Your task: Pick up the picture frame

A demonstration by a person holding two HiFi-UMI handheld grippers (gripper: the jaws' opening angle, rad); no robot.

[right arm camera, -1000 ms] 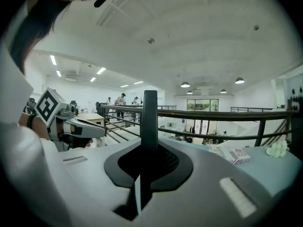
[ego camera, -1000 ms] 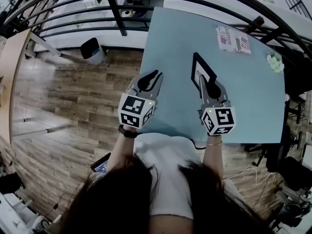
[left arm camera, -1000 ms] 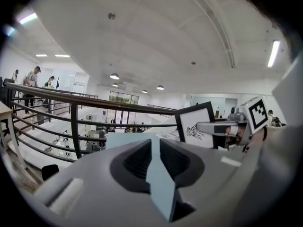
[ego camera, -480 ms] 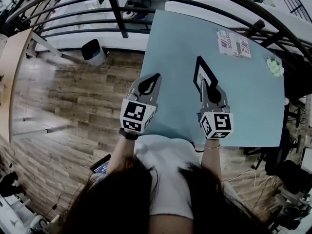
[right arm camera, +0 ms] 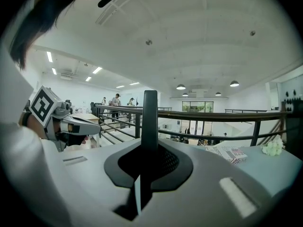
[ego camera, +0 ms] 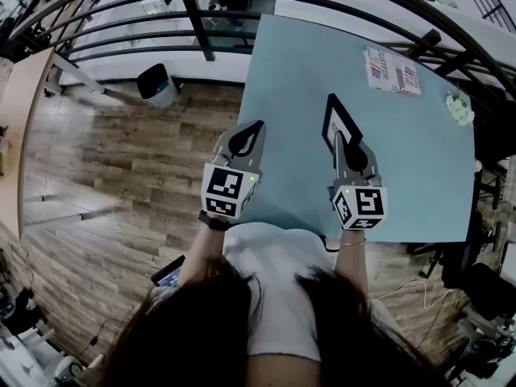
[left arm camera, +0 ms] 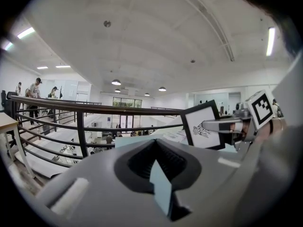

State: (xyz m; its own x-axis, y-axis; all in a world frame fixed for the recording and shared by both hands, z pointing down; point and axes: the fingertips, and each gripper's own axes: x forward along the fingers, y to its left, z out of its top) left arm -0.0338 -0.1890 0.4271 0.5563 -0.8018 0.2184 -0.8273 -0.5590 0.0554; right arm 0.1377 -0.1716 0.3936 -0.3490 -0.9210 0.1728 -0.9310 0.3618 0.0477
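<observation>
The picture frame (ego camera: 339, 122) has a black border and a white picture with a small drawing. It stands on edge above the light blue table (ego camera: 286, 71), its lower edge clamped in my right gripper (ego camera: 336, 138), which is shut on it. The right gripper view shows the frame (right arm camera: 150, 117) edge-on as a black bar rising from the jaws. In the left gripper view its face (left arm camera: 204, 125) shows at the right, with the right gripper's fingers (left arm camera: 221, 125) across it. My left gripper (ego camera: 256, 127) hovers by the table's left edge, shut and holding nothing.
A printed packet (ego camera: 393, 69) lies at the table's far right, with a small white flower-like thing (ego camera: 461, 110) near the right edge. A black railing (ego camera: 193, 14) curves beyond the table. A bin (ego camera: 156, 85) stands on the wooden floor to the left.
</observation>
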